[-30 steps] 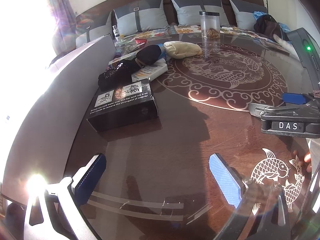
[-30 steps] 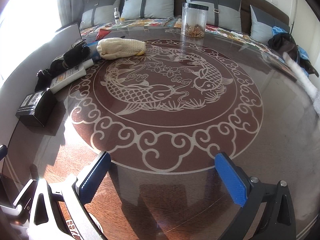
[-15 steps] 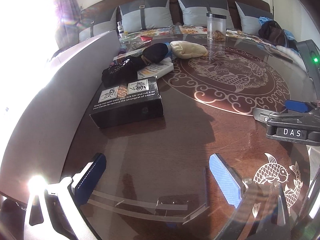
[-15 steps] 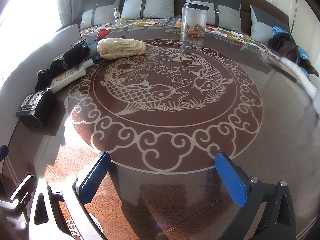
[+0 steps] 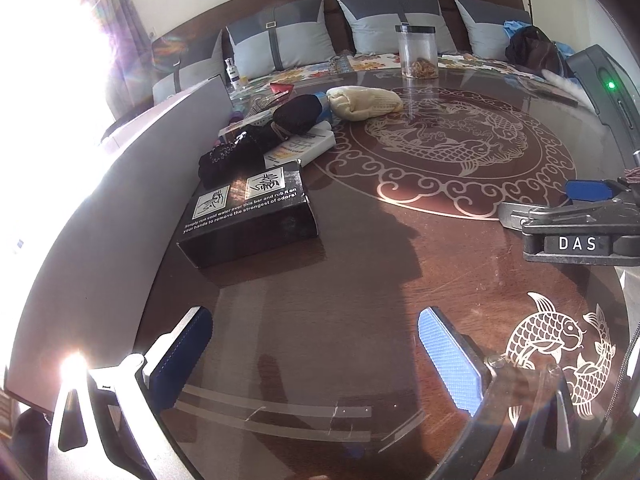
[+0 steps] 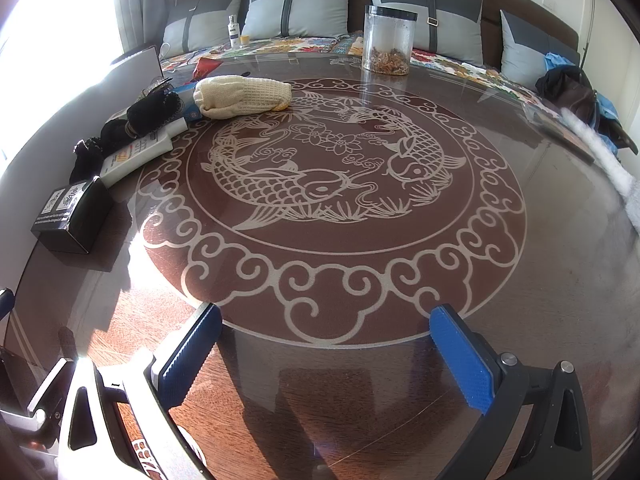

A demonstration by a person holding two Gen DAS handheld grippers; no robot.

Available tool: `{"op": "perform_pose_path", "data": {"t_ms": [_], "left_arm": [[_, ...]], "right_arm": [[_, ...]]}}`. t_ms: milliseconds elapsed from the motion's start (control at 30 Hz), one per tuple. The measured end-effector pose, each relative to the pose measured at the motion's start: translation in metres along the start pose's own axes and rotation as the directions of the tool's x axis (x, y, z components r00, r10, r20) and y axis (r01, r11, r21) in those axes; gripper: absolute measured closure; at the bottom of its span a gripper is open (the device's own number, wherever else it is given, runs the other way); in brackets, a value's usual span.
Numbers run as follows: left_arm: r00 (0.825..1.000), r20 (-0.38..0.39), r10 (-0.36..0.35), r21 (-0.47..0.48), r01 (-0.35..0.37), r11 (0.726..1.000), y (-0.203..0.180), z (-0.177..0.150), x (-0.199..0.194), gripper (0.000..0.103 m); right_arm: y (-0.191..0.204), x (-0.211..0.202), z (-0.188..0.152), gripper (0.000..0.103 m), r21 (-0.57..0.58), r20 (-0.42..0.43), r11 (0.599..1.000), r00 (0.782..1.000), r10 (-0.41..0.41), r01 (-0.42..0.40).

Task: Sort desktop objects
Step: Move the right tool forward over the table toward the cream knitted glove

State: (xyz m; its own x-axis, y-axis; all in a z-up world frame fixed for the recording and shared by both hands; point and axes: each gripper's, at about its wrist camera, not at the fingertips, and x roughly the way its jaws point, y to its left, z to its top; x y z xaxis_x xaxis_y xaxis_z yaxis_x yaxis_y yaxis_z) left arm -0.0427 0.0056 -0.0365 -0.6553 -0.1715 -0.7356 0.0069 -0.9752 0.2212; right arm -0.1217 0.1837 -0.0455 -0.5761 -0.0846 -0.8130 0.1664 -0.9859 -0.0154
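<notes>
A black box (image 5: 250, 214) (image 6: 72, 214) with white print lies at the table's left side. Behind it sit a black pouch (image 5: 232, 156) (image 6: 86, 156), a white tube (image 5: 300, 146) (image 6: 136, 156), a black rolled cloth (image 5: 298, 114) (image 6: 154, 110) and a cream knitted mitt (image 5: 364, 102) (image 6: 242, 96). My left gripper (image 5: 312, 356) hangs open over bare table in front of the box. The right gripper (image 6: 326, 354) is open too, empty, near the front edge; its body (image 5: 580, 228) shows at the right of the left wrist view.
A clear jar (image 6: 388, 42) (image 5: 416, 52) with brown bits stands at the far edge of the round glass-topped table (image 6: 560, 280). A grey panel (image 5: 100, 208) runs along the left. A sofa with cushions (image 6: 298, 8) lies behind, with dark clothes (image 6: 572, 88) at right.
The left wrist view has shifted a little, so the box and pile sit slightly further right and lower. The right gripper has barely moved. Both stay open.
</notes>
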Motion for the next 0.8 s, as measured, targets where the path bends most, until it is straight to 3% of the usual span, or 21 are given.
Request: {"op": "perform_pose_path", "data": {"t_ms": [300,533,800], "left_arm": [[1.000,-0.002,-0.006,-0.005,0.006,1.000,0.001,0.001,0.000,0.000],[0.997,-0.029,-0.077,-0.137,0.072,0.988,0.029,-0.004,-0.001,0.000],[0.996,-0.040,-0.084,-0.204,0.074,0.976,0.048,-0.001,0.001,0.000]], "right_arm": [[0.000,0.000,0.000,0.000,0.000,0.000,1.000,1.000,0.000,0.000],[0.000,0.000,0.000,0.000,0.000,0.000,1.000,1.000,0.001,-0.001],[0.000,0.000,0.000,0.000,0.000,0.000,1.000,1.000,0.001,-0.001]]}}
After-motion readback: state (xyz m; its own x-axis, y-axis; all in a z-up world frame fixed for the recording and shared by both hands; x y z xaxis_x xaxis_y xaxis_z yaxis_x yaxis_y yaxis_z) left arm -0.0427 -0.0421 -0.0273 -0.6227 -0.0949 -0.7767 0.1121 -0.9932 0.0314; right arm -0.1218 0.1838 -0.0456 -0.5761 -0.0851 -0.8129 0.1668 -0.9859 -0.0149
